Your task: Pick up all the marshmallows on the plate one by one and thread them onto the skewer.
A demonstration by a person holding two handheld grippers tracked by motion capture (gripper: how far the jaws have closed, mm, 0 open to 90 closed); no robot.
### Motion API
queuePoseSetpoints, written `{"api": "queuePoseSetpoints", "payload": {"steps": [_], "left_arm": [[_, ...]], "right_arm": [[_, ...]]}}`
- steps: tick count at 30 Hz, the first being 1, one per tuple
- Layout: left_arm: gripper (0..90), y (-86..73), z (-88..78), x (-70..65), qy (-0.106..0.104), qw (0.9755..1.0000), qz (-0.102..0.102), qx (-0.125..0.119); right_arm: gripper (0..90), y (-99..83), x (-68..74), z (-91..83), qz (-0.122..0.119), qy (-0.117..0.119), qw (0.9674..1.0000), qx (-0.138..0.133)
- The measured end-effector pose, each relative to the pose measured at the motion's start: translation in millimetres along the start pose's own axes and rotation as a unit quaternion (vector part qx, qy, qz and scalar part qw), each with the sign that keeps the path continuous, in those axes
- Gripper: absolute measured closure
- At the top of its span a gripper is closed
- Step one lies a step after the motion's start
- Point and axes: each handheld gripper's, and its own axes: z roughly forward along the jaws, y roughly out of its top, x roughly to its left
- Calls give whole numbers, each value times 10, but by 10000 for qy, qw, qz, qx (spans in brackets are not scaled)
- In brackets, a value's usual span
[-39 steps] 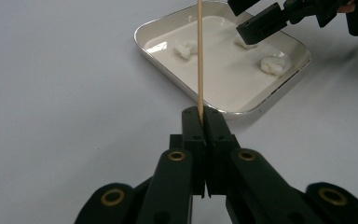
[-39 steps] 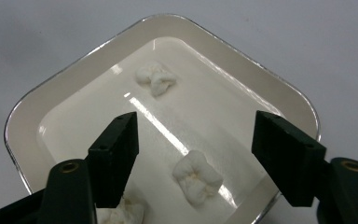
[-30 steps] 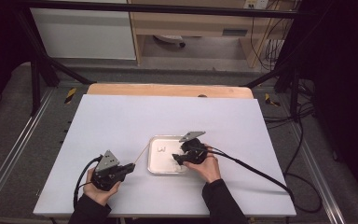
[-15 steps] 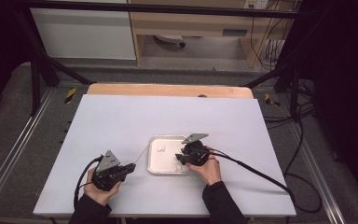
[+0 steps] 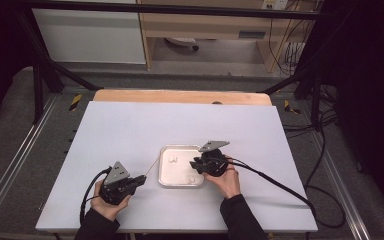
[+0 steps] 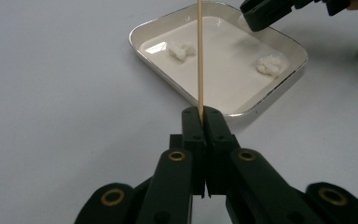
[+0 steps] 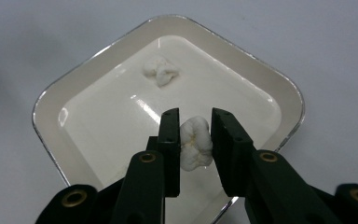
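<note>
A white tray (image 5: 166,180) lies on the table in front of the person. Two white fluffy lumps lie in it, one toward the far side (image 7: 161,72) and one nearer (image 6: 270,64). My left gripper (image 6: 203,114) is shut on a thin wooden skewer (image 6: 199,56) that points out over the tray. From above, that gripper (image 5: 142,178) sits left of the tray. My right gripper (image 7: 196,116) hovers over the tray's right part with its jaws apart. The nearer lump (image 7: 196,144) shows in the gap between them, resting on the tray floor.
The white tabletop (image 5: 130,125) spreads wide around the tray, with a wooden strip (image 5: 180,96) along its far edge. Cables (image 5: 275,180) trail from the grippers. Metal frame rails (image 5: 10,165) run along both sides.
My right gripper has shifted slightly over the tray. The left gripper and the skewer have stayed in place.
</note>
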Motion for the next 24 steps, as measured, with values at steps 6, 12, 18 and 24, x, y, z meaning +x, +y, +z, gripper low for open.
{"api": "queuePoseSetpoints", "payload": {"steps": [6,12,18,24], "left_arm": [[889,4,7,-31,-18,10000,39,-35],[890,18,16,-84,-51,9999,108,-106],[890,28,25,-125,-84,9997,153,-161],[890,41,50,-177,-125,9995,187,-236]], "right_arm": [[752,44,-35,-193,109,123,9995,-251],[757,61,-74,-382,279,324,9973,-603],[762,63,-104,-516,326,449,9950,-830],[766,83,-107,-617,383,578,9917,-1081]]}}
